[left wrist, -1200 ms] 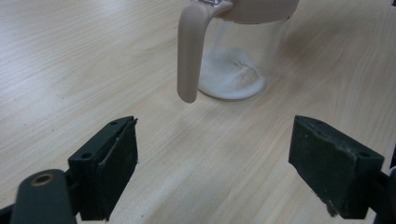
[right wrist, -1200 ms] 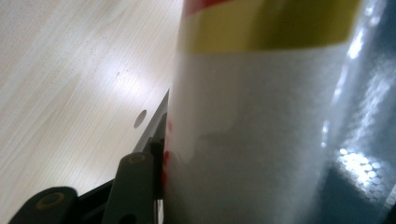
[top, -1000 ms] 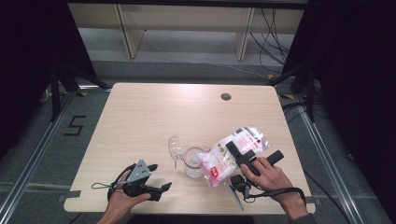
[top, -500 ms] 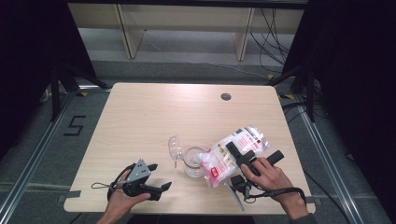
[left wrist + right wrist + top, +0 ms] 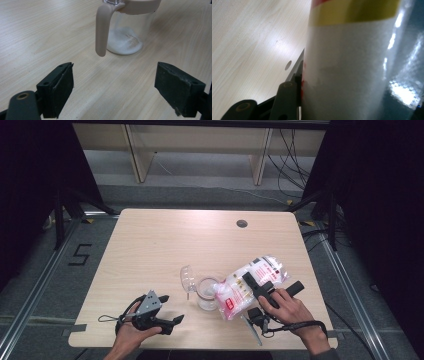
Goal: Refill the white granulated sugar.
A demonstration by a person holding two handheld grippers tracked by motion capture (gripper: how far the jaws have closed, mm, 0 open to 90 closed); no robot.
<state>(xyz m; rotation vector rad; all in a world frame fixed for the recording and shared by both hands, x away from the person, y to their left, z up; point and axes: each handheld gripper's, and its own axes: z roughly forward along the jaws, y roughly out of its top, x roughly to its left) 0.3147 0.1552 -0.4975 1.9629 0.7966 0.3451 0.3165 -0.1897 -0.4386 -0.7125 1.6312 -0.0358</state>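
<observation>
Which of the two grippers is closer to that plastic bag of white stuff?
The right gripper: it clamps the bag. The left gripper rests apart, past the jar, jaws open.

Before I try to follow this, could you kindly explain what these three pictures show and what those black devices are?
A person sits at a wooden table, a hand-held clamping tool in each hand. One picture looks down from above; the other two come from cameras riding on each tool. The left tool rests open, empty, pointing at a clear jug with white powder in its bottom. The right tool is clamped on a plastic bag of white grains, tilted towards the jug; its jaws have just been closing.
</observation>
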